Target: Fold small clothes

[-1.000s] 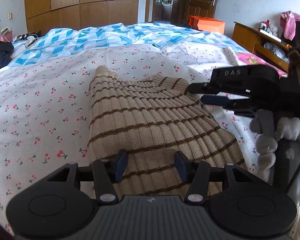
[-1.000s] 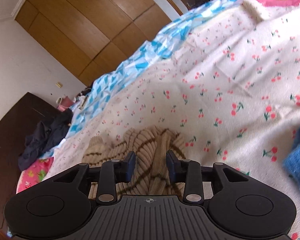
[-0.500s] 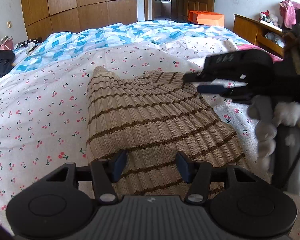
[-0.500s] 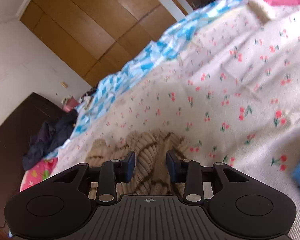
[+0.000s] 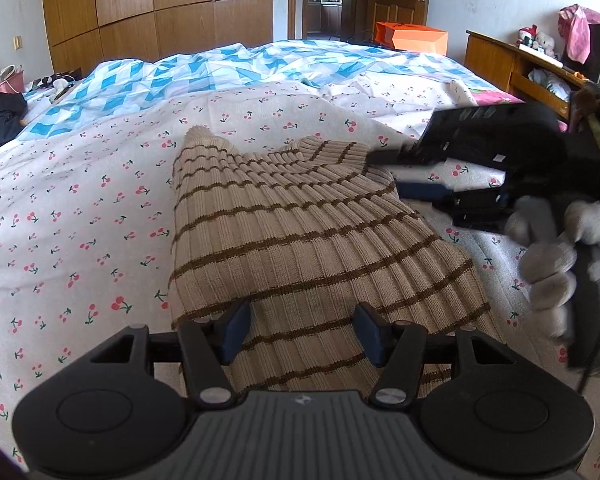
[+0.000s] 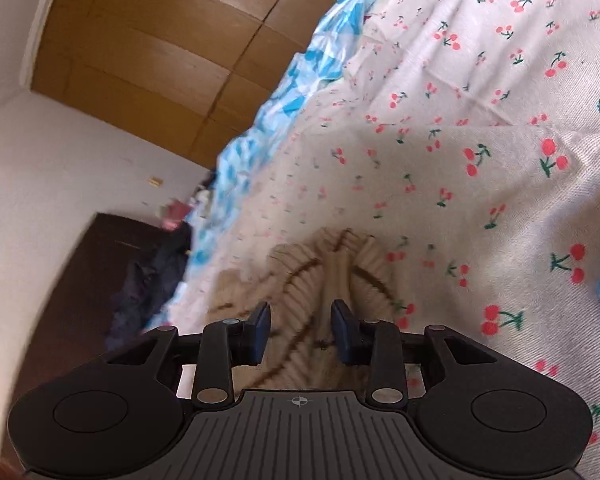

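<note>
We have the striped sweater [image 5: 300,240] spread on the bed [image 5: 80,220], one fold seemingly made, more left. Our left tool [image 5: 300,334], just widening, stands apart over its near hem. Our right tool [image 6: 300,330], just narrowing, pinches the far corner.

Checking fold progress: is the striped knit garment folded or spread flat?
Partly folded: the striped knit garment lies doubled on the bedsheet, its far corner bunched in the right gripper.
</note>
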